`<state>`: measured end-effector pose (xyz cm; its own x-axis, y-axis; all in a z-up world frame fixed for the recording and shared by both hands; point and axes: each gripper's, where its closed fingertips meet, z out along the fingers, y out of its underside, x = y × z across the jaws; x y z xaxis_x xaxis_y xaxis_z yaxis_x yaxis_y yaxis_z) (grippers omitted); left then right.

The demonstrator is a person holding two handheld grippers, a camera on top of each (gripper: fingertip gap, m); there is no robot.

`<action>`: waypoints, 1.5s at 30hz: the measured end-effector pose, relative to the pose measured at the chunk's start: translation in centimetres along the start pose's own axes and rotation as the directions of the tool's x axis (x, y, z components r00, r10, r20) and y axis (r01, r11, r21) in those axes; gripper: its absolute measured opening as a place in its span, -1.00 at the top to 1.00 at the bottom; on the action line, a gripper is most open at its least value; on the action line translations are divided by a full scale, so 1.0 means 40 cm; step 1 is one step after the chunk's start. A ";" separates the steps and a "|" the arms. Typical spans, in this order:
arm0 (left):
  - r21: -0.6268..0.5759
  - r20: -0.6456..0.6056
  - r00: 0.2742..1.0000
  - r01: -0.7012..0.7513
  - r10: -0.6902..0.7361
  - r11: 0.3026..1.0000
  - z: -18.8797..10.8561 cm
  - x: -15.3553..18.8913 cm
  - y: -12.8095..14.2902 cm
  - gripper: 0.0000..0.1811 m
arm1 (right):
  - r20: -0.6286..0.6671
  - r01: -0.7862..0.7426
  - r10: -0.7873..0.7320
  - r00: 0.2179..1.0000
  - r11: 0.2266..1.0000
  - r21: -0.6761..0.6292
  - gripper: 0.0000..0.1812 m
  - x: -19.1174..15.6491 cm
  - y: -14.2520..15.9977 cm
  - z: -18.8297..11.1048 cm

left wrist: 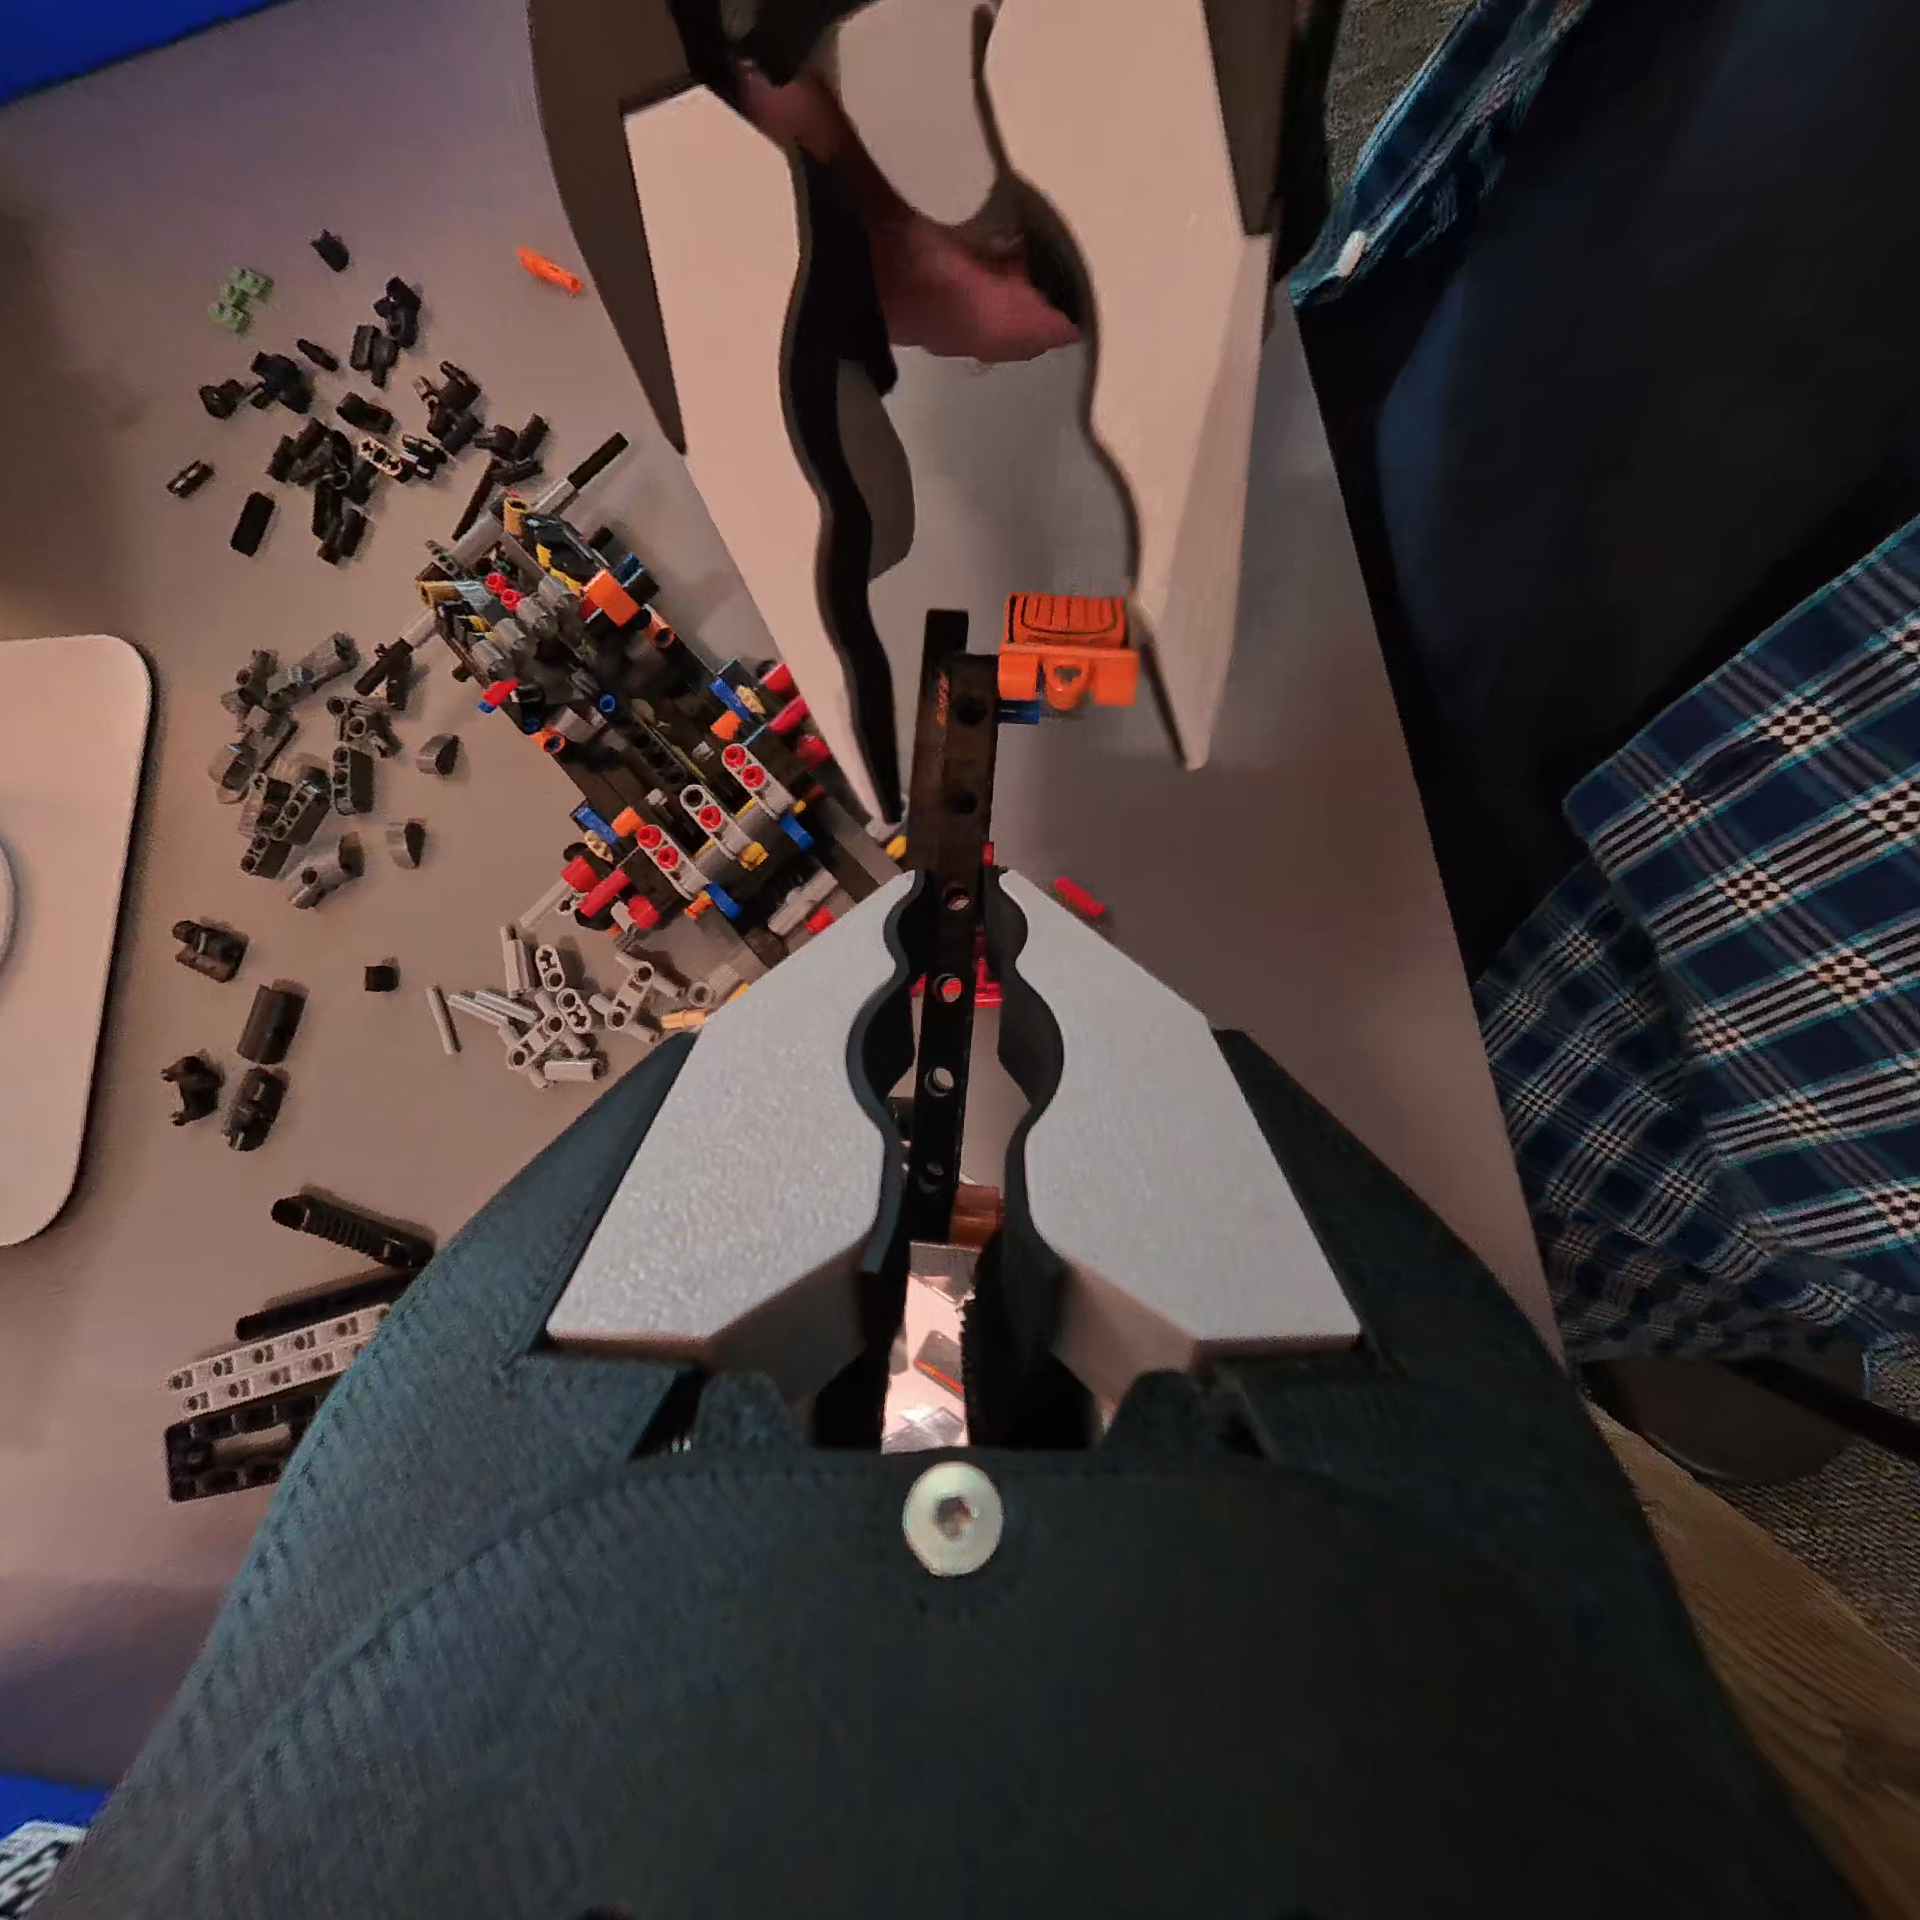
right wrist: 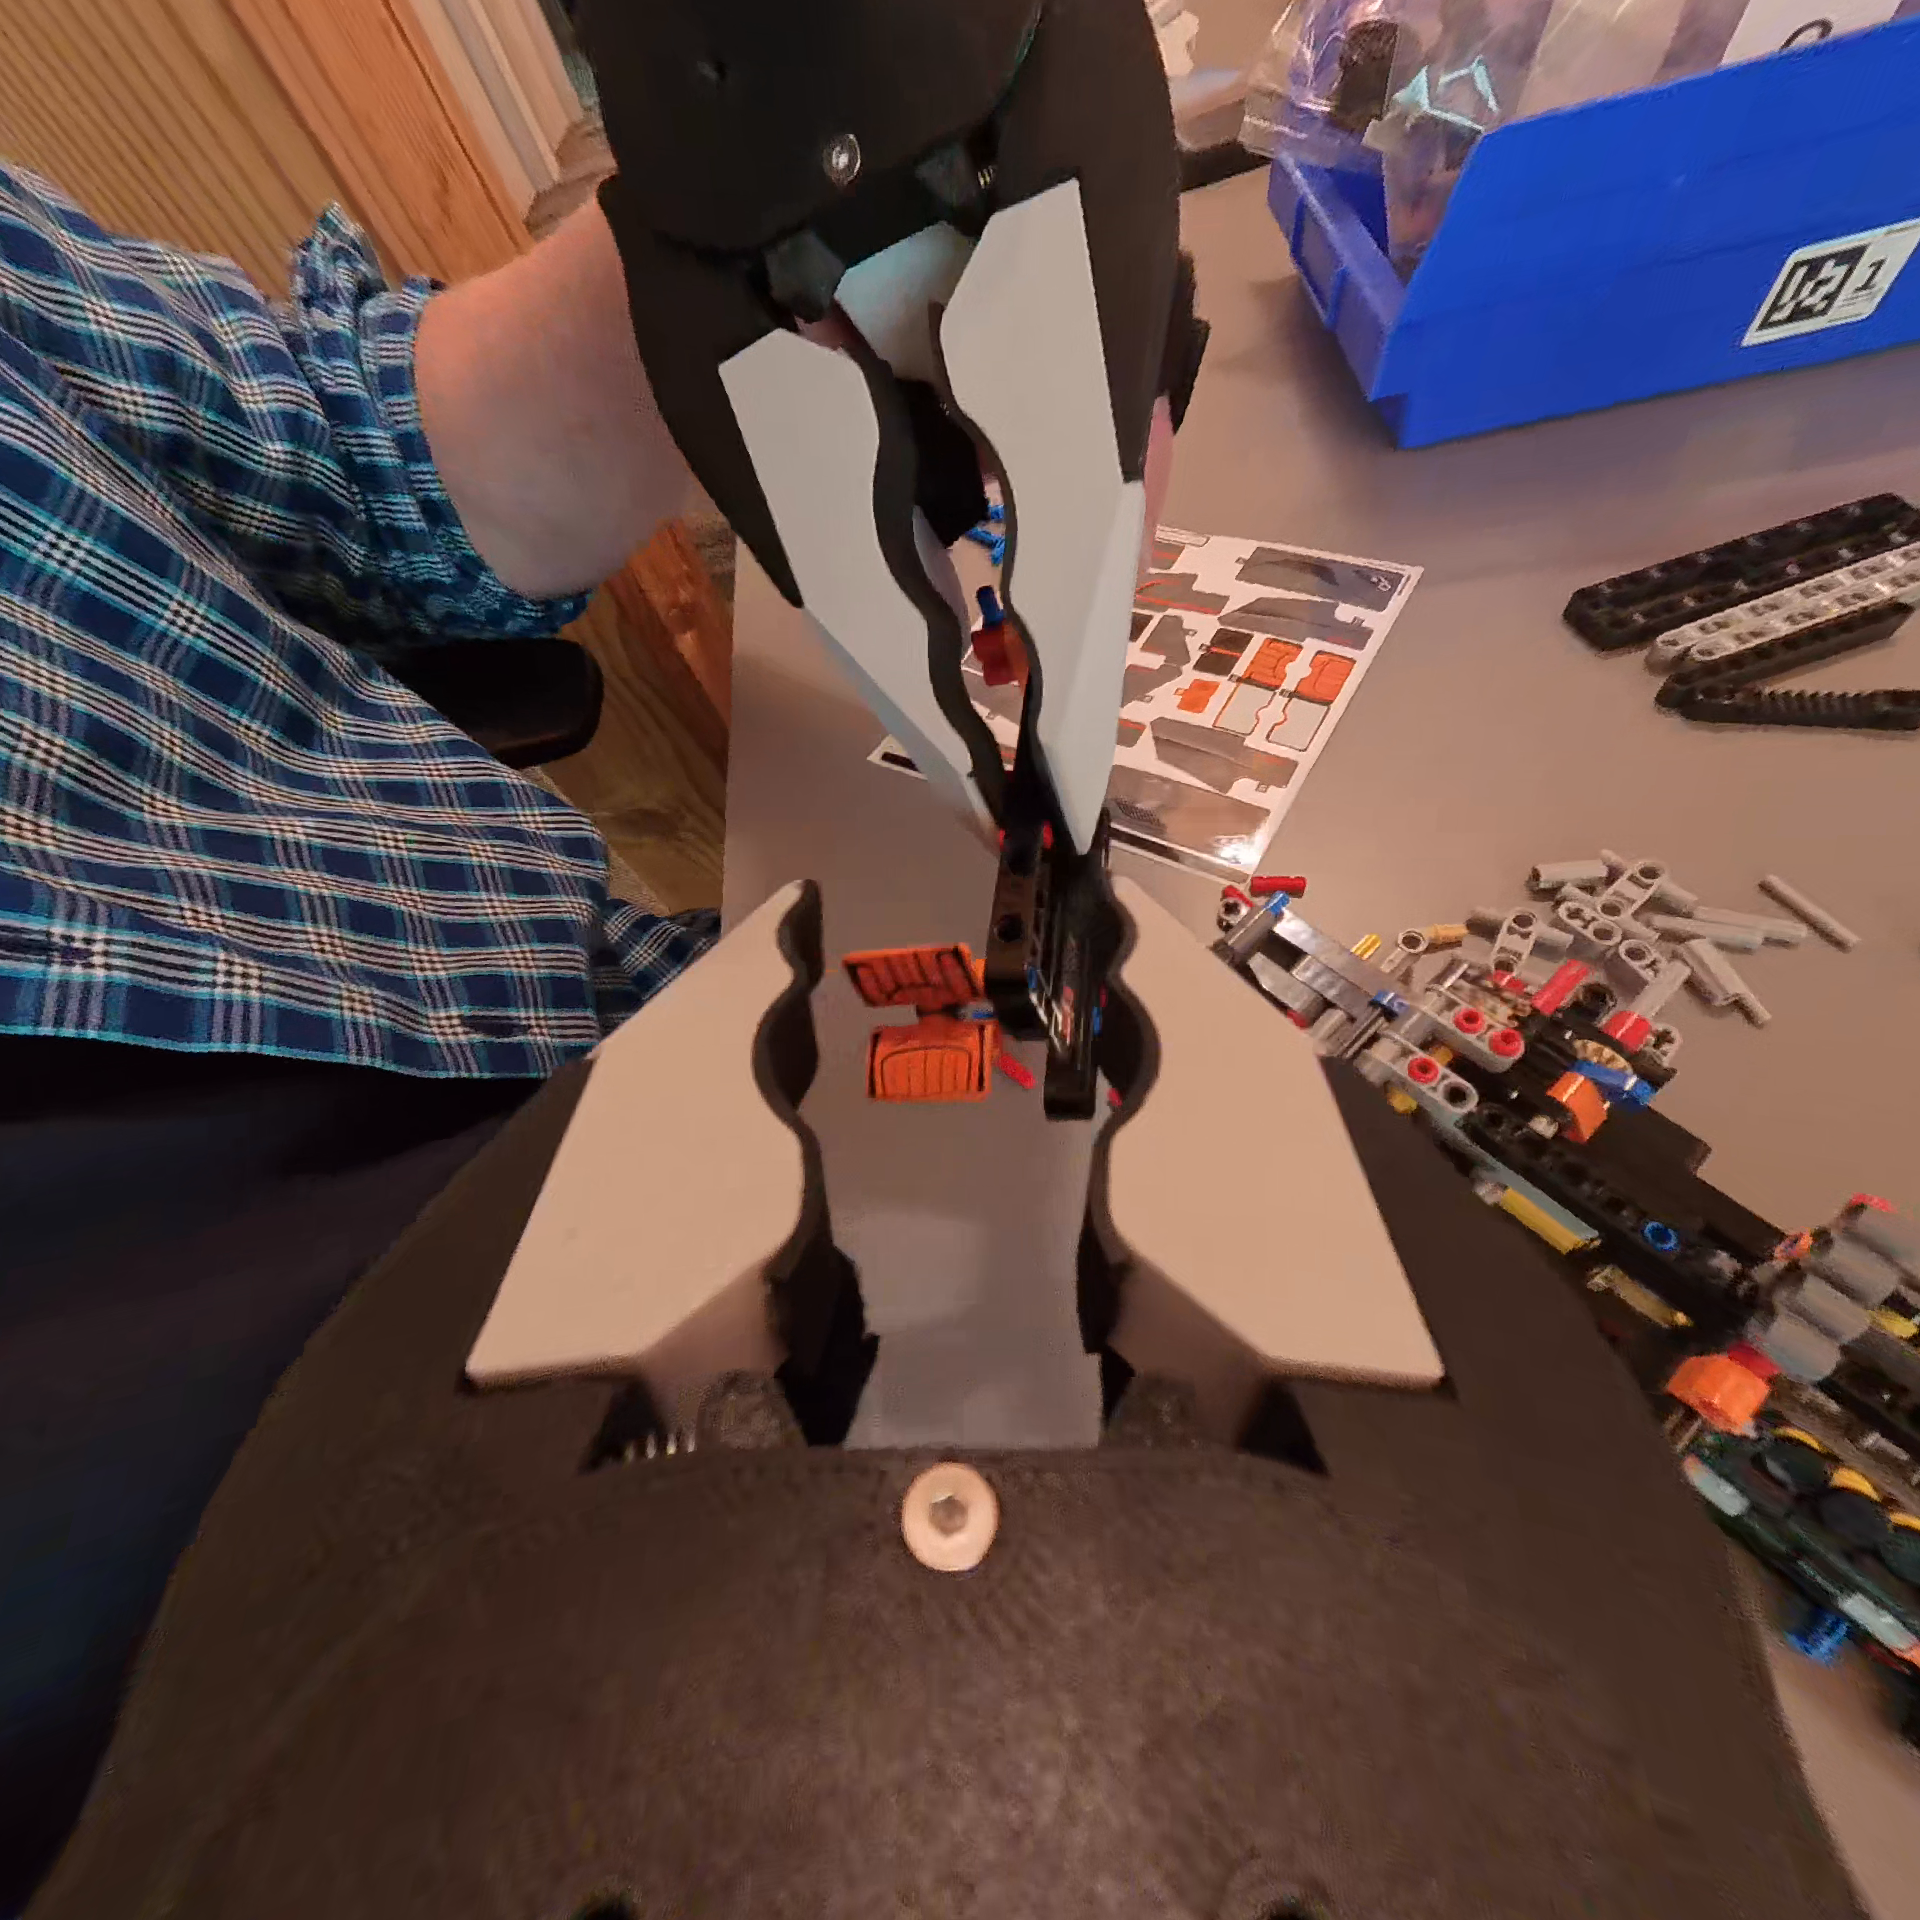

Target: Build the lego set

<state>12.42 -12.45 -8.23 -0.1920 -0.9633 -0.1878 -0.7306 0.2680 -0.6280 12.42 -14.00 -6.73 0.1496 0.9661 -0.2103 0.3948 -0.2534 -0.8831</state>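
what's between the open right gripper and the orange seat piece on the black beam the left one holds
Nothing visible. The right gripper is open, its fingers flanking the orange ribbed seat piece pinned to the black holed beam. The left gripper is shut on that beam from the opposite end, clear of the gap.

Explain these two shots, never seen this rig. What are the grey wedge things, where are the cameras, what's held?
No robot arm here: a person holds a hand-operated two-finger gripper in each hand, each with a camera looking along its fingers. The grey wedges are those fingers. The left wrist view shows the left gripper shut on a black beam with holes, with the right gripper opposite. The right wrist view shows the right gripper open around the beam's far end, where an orange seat piece hangs. On the grey table lie a partly built model, loose black and grey pieces, a sticker sheet, long beams and a blue bin.
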 end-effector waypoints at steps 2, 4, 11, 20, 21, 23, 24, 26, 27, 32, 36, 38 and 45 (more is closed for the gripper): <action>0.023 -0.004 1.000 0.003 -0.003 1.000 -0.007 -0.009 -0.008 0.90 | 0.002 0.004 -0.004 1.000 1.000 0.021 0.38 0.003 -0.005 -0.023; 0.041 0.001 1.000 0.007 -0.007 0.999 -0.017 -0.019 -0.016 0.90 | -0.007 0.019 -0.019 1.000 0.999 0.042 0.38 0.005 -0.010 -0.048; 0.104 -0.016 1.000 0.024 -0.023 0.994 -0.031 -0.033 -0.045 0.91 | -0.012 0.016 -0.015 1.000 0.998 0.069 0.41 0.012 -0.012 -0.077; 0.147 -0.030 0.999 0.034 -0.029 0.989 -0.021 -0.036 -0.069 0.90 | -0.043 0.082 -0.080 0.996 0.996 0.038 0.47 0.014 0.005 -0.079; 0.159 -0.034 0.999 0.037 -0.031 0.987 -0.021 -0.037 -0.073 0.91 | -0.048 0.093 -0.091 0.995 0.995 0.034 0.48 0.014 0.006 -0.079; 0.178 -0.042 0.998 0.043 -0.036 0.983 -0.023 -0.038 -0.078 0.91 | -0.064 0.122 -0.120 0.991 0.992 0.037 0.49 0.014 0.005 -0.082; 0.189 -0.048 0.998 0.051 -0.042 0.981 -0.025 -0.038 -0.080 0.90 | -0.061 0.132 -0.130 0.990 0.991 0.030 0.45 0.011 0.007 -0.083; 0.202 -0.055 0.997 0.060 -0.049 0.978 -0.028 -0.039 -0.080 0.91 | -0.028 0.142 -0.141 0.990 0.990 0.025 0.37 0.000 0.013 -0.087; 0.214 -0.064 0.997 0.065 -0.053 0.975 -0.031 -0.037 -0.083 0.90 | -0.017 0.149 -0.148 0.989 0.988 0.030 0.37 -0.004 0.013 -0.091; 0.266 -0.101 0.992 0.106 -0.082 0.958 -0.048 -0.038 -0.088 0.90 | 0.007 0.138 -0.139 0.990 0.988 0.072 0.42 0.002 0.006 -0.131; 0.274 -0.130 0.987 0.129 -0.097 0.953 -0.045 -0.033 -0.083 0.90 | -0.058 0.145 -0.140 0.988 0.985 0.094 0.63 0.028 -0.004 -0.144; 0.265 -0.141 0.985 0.133 -0.098 0.955 -0.036 -0.029 -0.081 0.90 | -0.077 0.136 -0.128 0.989 0.985 0.103 0.71 0.033 -0.009 -0.140; 0.263 -0.155 0.982 0.149 -0.111 0.953 -0.021 -0.028 -0.088 0.91 | -0.105 0.132 -0.119 0.987 0.984 0.124 0.86 0.036 -0.007 -0.127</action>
<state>14.65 -12.34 -5.19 -0.2089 -0.9779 0.0024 -0.5525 0.1160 -0.8254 17.12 -12.78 -4.65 0.1956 0.9789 -0.0586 0.2960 -0.1159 -0.9481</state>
